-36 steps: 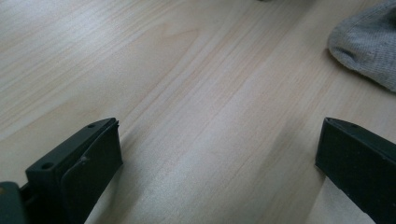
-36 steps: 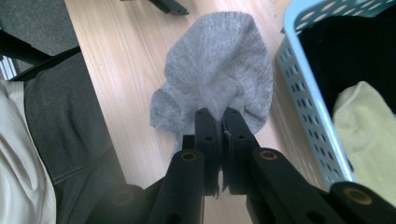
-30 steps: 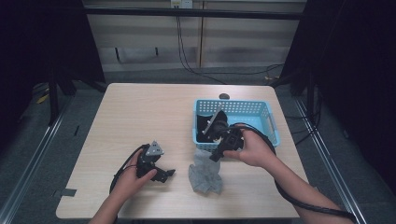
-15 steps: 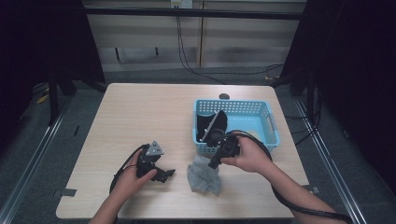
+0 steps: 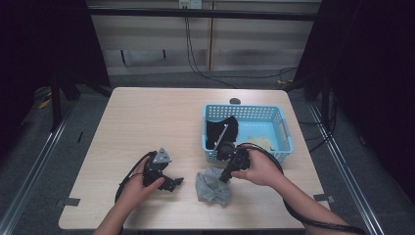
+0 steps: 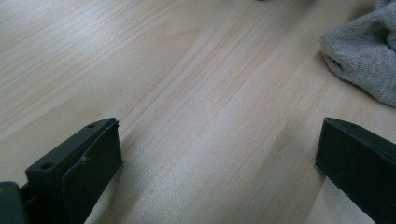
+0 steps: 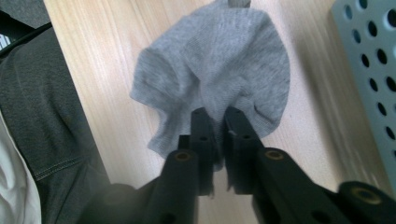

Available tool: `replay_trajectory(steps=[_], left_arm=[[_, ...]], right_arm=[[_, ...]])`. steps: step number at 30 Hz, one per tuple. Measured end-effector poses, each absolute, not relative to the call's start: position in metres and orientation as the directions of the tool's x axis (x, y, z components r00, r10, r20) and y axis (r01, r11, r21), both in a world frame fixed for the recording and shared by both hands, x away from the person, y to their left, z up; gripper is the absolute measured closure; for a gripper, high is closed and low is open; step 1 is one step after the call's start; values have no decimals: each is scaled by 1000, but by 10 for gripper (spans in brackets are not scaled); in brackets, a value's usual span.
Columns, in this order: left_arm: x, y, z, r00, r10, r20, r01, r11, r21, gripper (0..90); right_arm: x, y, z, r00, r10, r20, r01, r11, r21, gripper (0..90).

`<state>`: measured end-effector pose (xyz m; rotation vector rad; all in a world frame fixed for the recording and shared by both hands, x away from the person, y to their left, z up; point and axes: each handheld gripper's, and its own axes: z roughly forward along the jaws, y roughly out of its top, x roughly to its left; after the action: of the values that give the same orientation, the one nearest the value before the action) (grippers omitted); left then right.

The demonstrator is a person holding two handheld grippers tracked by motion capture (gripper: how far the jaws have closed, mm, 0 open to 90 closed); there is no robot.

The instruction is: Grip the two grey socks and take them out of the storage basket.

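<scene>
Right tongs (image 7: pixel 215 114) point down at the grey sock (image 7: pixel 219 65), and their jaws stand narrow with only a thin gap. They have just been opening a little. The tips lie on the crumpled cloth, and a small fold seems to sit between them, but whether the pads press it I cannot tell. In the high view the right tongs (image 5: pixel 226 177) are at the upper edge of the sock (image 5: pixel 213 186), which lies on the desk (image 5: pixel 147 117) just in front of the blue basket (image 5: pixel 281 128). A black cloth (image 5: pixel 221 131) rests inside the basket, at its left end. Left tongs (image 5: pixel 172 183) rest low over the desk near the sock, and their jaws are wide apart with bare wood between them.
</scene>
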<state>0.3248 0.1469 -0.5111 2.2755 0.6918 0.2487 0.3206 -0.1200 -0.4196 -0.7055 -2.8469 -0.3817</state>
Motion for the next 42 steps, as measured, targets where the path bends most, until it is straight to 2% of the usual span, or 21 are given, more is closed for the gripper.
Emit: replay_trajectory(steps=[3, 8, 12, 19, 23, 42], left_arm=[[325, 147, -511, 836, 547, -27, 406, -586, 701, 0], [325, 147, -511, 836, 548, -26, 406, -587, 701, 0], [325, 147, -511, 836, 548, -26, 406, -586, 701, 0], [325, 147, -511, 836, 548, -26, 406, -586, 701, 0], [324, 147, -511, 838, 544, -25, 406, -593, 696, 0], [324, 147, -511, 839, 544, -25, 404, -591, 698, 0]], right_arm=[[320, -121, -419, -865, 438, 245, 486, 853, 190, 752], [320, -122, -414, -865, 442, 236, 490, 844, 215, 589], [319, -123, -409, -869, 444, 220, 488, 842, 230, 492], [317, -127, -401, -861, 467, 203, 507, 824, 255, 359], [316, -132, -398, -853, 483, 195, 520, 811, 268, 318], [305, -168, -401, -830, 529, 177, 557, 768, 318, 258]])
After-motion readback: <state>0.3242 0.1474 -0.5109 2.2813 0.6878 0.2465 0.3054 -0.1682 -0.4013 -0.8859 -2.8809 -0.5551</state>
